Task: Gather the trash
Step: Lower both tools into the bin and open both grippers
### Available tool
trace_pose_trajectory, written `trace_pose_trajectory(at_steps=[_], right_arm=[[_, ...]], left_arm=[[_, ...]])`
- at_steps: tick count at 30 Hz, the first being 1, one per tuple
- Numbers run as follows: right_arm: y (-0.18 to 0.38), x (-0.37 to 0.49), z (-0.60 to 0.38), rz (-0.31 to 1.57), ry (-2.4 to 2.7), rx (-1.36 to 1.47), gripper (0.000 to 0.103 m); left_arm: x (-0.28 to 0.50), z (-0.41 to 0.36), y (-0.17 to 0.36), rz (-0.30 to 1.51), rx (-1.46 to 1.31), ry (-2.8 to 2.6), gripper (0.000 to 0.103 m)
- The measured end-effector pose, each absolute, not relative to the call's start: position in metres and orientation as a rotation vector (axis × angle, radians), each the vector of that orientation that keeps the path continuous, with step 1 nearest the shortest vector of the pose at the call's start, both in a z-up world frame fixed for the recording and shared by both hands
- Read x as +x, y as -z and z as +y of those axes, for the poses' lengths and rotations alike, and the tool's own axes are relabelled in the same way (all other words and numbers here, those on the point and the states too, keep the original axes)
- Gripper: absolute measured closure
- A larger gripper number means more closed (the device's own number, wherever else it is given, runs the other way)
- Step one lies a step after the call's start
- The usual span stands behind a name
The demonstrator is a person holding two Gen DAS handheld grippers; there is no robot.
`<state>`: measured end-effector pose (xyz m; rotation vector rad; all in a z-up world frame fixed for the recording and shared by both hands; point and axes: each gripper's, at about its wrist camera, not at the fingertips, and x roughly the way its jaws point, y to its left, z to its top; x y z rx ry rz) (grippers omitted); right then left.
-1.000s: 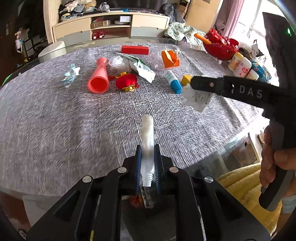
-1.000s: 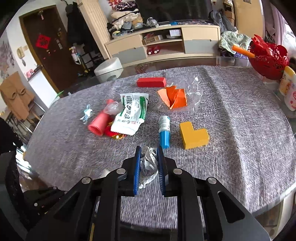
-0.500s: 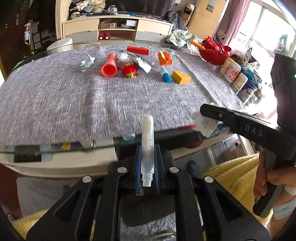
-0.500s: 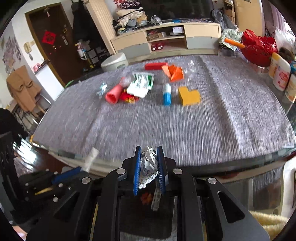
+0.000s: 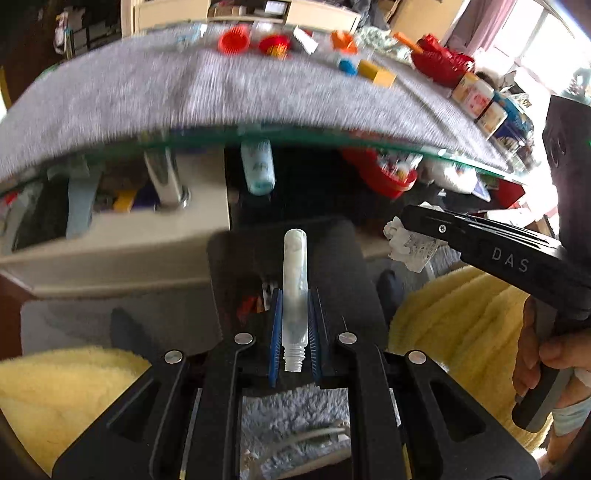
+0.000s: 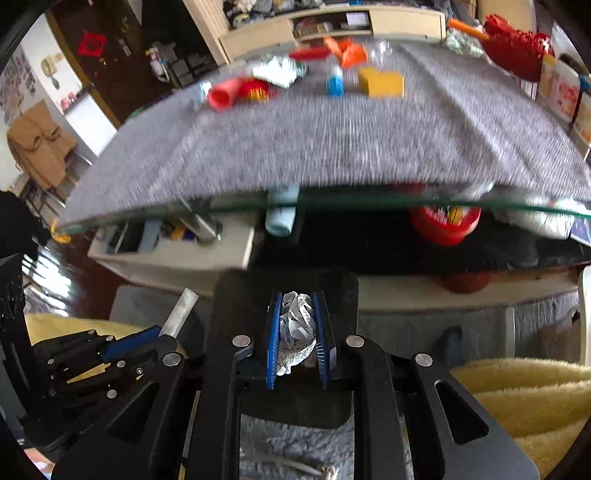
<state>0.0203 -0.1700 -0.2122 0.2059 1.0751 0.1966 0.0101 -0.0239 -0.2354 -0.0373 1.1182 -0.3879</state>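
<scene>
Left wrist view
Count: you carry one clear plastic tube [image 5: 294, 291], and one crumpled paper [image 5: 406, 245] shows off to your right.
Left claw [image 5: 294, 332]: clenched on the clear plastic tube, which sticks forward between the blue pads with its threaded neck toward the camera.
Right claw [image 5: 410, 236]: seen from the side, its black fingers pinching the crumpled paper; your right hand [image 5: 554, 358] wraps its handle.
Tube look: translucent, milky white, rounded tip.
Bench [image 5: 184, 96]: a blurred grey cloth on a glass top; on it, far off, one yellow block [image 5: 376, 74] and a red basket [image 5: 443, 64].
Below: a black bin [image 5: 288, 251] sits right under the tube, with yellow fleece [image 5: 62, 391] on both sides.

Right wrist view
Count: one crumpled paper [image 6: 297, 328], one tube [image 6: 179, 312], one yellow block [image 6: 382, 83].
Right claw [image 6: 297, 336]: grasping the crumpled paper between the blue pads, over the open black bin [image 6: 236, 302].
Paper look: white, wadded, with small dark print.
Left claw [image 6: 159, 332]: low at the left, holding the tube, which slants upward.
Room: cream cabinet [image 6: 332, 26] behind the bench [image 6: 295, 147]; dark door [image 6: 92, 48] at the left.
</scene>
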Motion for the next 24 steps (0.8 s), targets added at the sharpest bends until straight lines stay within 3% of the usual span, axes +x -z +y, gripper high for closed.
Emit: trace_pose_trajectory(at_steps=[7, 17, 21, 24], right_arm=[[0.245, 0.019, -0.169, 1.149, -0.193, 0.25, 0.085], [0.248, 0.024, -0.168, 1.165, -0.196, 0.281, 0.081], [0.249, 0.024, -0.169, 1.165, -0.187, 0.29, 0.058], [0.247, 0.025, -0.172, 1.156, -0.171, 0.289, 0.046]], left_arm=[[0.009, -0.022, 0.262, 1.187, -0.057, 0.393, 0.091], [0.012, -0.024, 0.268, 1.211, -0.072, 0.402, 0.089], [0.013, -0.022, 0.267, 1.203, -0.066, 0.386, 0.073], [0.014, -0.02, 0.264, 1.192, -0.051, 0.365, 0.071]])
